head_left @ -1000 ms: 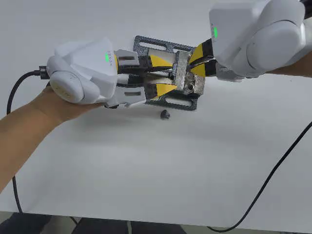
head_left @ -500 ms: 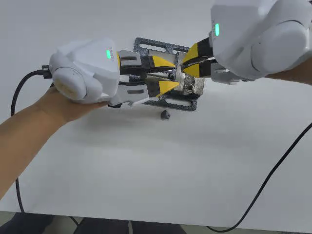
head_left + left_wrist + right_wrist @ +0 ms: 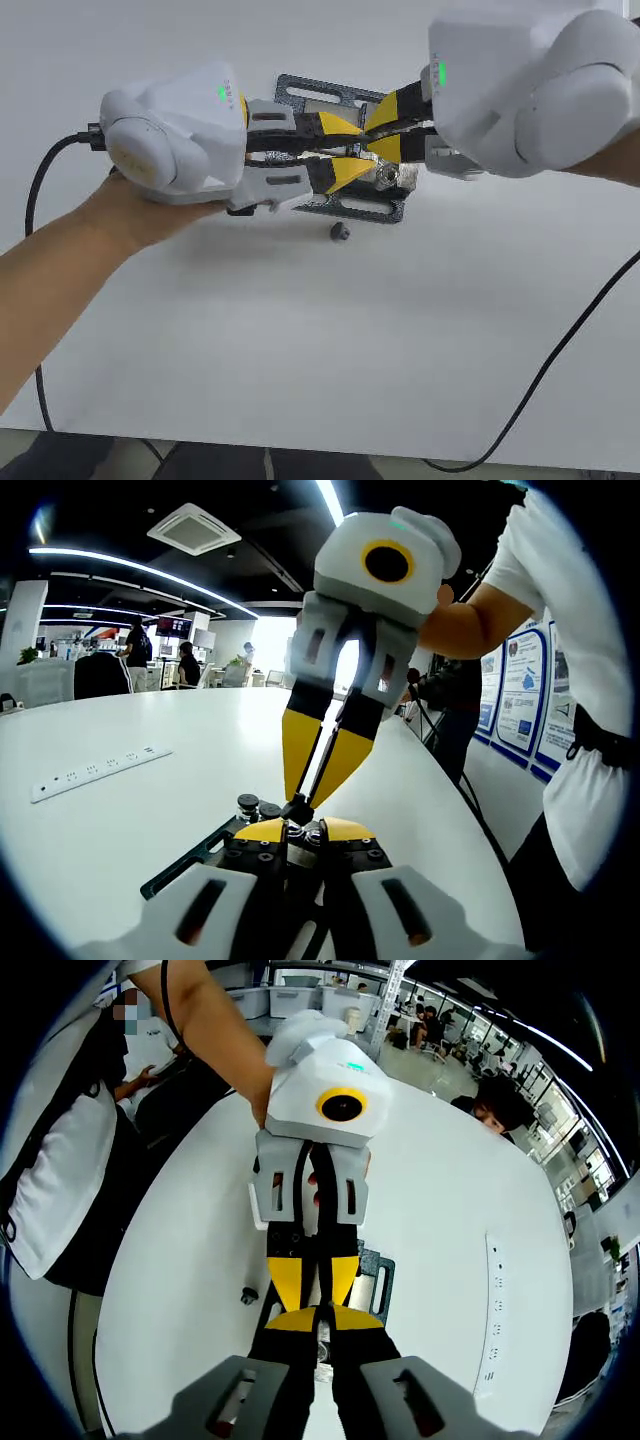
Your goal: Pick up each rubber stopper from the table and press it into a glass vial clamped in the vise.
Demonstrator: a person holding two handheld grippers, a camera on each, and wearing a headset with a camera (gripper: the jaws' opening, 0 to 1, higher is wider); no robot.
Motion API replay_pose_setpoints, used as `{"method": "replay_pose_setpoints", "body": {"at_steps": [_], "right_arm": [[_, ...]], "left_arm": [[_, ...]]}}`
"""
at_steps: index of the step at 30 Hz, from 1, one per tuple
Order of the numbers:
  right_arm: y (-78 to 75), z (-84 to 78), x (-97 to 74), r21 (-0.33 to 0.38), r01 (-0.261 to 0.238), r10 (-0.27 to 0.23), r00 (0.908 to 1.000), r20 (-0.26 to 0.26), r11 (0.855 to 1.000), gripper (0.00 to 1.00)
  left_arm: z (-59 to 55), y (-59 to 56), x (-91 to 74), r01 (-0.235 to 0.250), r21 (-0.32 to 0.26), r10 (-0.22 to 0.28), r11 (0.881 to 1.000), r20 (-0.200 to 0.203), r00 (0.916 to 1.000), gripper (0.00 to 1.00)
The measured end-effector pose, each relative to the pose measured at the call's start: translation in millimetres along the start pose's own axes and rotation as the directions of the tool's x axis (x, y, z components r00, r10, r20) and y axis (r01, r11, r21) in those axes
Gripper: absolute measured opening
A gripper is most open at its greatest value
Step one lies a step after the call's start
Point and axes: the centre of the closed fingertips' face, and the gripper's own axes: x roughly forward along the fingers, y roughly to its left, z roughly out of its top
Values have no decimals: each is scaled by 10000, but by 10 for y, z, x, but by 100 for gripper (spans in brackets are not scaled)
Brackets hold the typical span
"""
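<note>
Left gripper [image 3: 358,148] jaws: a narrow gap stands between the yellow tips. In the left gripper view a bright metal piece sits in that gap, and I cannot tell whether the jaws bear on it.
Right gripper [image 3: 372,136] jaws: drawn together to a point that rests against the left tips. A small dark speck at the point may be a stopper, but it is too small to confirm.
Attitude of grippers: nose to nose over the vise, both long axes on one left-right line. The left one reaches rightward and the right one leftward.
Vise [image 3: 392,180]: a silver block on a black base plate [image 3: 300,88], directly under the meeting tips, toward the far side of the table [image 3: 300,330].
Glass vial: hidden by the jaws, so its axis and the way its mouth points cannot be read.
Loose stopper [image 3: 340,233]: one, dark, on the table just on the near side of the base plate, apart from both grippers.
Stopper axis: too small to tell which end is up or which way it points.
Done, as judged: no seated stopper can be confirmed.
Left to do, as judged: at least the loose stopper is not yet picked up and pressed in. The work at the vise looks mid-step.
Surroundings: a hand [image 3: 120,215] under the left gripper's body, and a cable [image 3: 560,350] trailing off to the near right.
</note>
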Motion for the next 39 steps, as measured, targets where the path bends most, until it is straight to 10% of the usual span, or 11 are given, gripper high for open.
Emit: {"method": "replay_pose_setpoints", "body": {"at_steps": [15, 39], "right_arm": [[10, 67, -40, -451, 379, -368, 9990, 247, 9983, 3], [2, 53, -38, -409, 203, -193, 9995, 239, 9990, 5]], "left_arm": [[71, 7, -12, 51, -1358, 9, 9907, 444, 9990, 7], [22, -5, -21, 22, -762, 0, 9971, 281, 9996, 3]]}}
